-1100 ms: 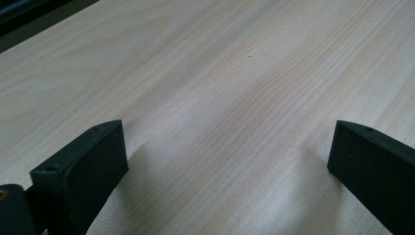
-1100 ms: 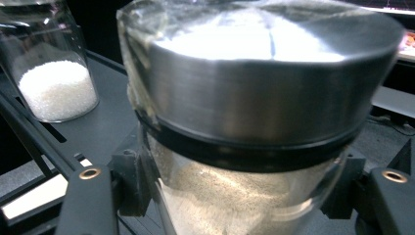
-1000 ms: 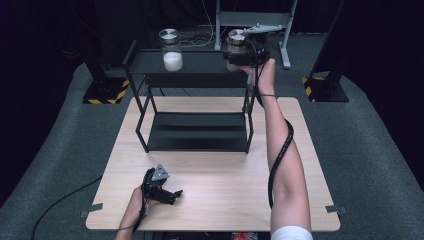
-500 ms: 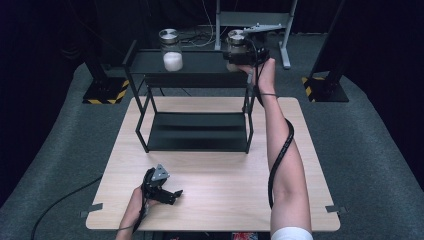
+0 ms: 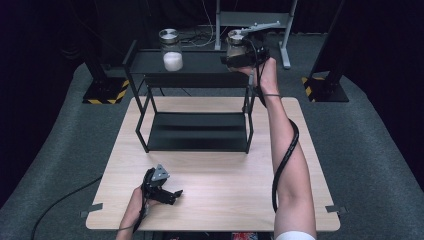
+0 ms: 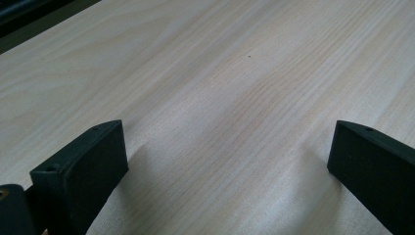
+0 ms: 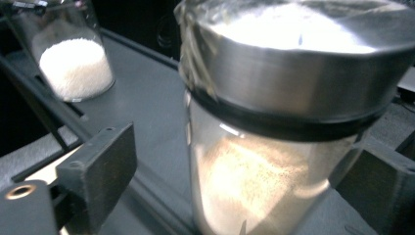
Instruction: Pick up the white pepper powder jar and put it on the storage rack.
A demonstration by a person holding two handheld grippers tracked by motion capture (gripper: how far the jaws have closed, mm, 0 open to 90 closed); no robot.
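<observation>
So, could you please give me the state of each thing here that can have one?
Right gripper: open, fingers just opened, the tan-powder jar between them.
Left gripper: open, holding nothing, low over the table.
Tan-powder jar: upright on the rack's top shelf, metal lid on.
White-grain jar: upright on the same shelf, lid on.
Black rack: standing on the table, lower shelf bare.
</observation>
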